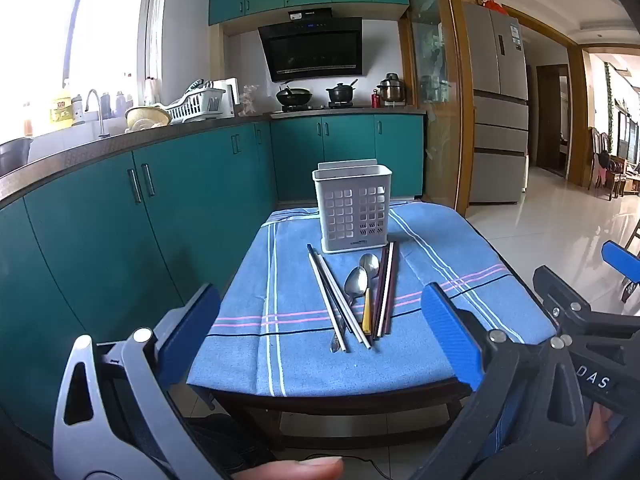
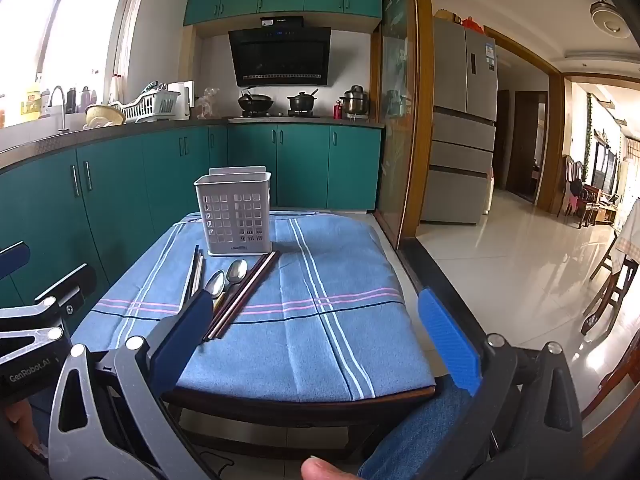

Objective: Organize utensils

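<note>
Left wrist view: the left gripper [image 1: 320, 340] is held with its blue fingers [image 1: 192, 332] spread wide apart, nothing between them, short of the near edge of a small table [image 1: 352, 398] covered by a blue striped cloth [image 1: 440, 264]. On the cloth, from left to right, are laid a pair of light chopsticks [image 1: 338, 300], two metal spoons [image 1: 356, 282] with bowls pointing away toward the holder, and a pair of dark chopsticks [image 1: 386, 292]. All lie side by side, just beside one another, their far ends close to the base of a white perforated utensil holder [image 1: 352, 210] that is stood upright at the far middle of the cloth. Part of the right gripper [image 1: 580, 320] is seen at the right edge.

In the right wrist view, the right gripper [image 2: 316, 344] is likewise seen with its fingers [image 2: 450, 340] wide apart and gripping nothing, over the near right part of the cloth [image 2: 340, 280]. The utensils are seen to its left: light chopsticks [image 2: 196, 272], spoons [image 2: 228, 276], dark chopsticks [image 2: 248, 288], partly hidden by the left finger. The holder [image 2: 234, 214] is stood behind them. Teal cabinets [image 2: 120, 176] and a refrigerator [image 2: 464, 120] are seen behind.
</note>
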Tool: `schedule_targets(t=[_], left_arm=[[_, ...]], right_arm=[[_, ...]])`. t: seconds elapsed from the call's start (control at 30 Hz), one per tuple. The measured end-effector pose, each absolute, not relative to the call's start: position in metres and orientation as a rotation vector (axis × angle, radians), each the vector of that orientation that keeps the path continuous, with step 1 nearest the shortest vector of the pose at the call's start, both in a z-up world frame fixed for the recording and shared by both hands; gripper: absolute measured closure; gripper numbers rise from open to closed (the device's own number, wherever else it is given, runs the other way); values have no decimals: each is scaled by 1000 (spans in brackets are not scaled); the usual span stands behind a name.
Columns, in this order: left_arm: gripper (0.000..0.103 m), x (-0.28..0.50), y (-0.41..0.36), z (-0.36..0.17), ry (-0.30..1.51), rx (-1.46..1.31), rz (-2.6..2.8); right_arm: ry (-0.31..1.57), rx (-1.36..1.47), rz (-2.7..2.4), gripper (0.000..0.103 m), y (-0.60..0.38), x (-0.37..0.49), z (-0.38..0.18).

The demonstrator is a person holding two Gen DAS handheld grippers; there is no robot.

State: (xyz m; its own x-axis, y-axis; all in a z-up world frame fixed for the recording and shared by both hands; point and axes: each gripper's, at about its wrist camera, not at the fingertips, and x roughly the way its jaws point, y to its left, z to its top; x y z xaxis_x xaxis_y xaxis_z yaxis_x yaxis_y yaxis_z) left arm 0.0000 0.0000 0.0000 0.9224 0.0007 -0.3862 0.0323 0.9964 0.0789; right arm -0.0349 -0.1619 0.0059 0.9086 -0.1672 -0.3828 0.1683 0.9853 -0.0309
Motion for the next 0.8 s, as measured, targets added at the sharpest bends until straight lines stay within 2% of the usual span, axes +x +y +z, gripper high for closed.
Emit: schedule_targets(t=[0.8], left_arm=[[4, -4, -5, 3, 401, 79, -12]], right_arm=[[398, 0, -174, 3, -153, -31, 2]])
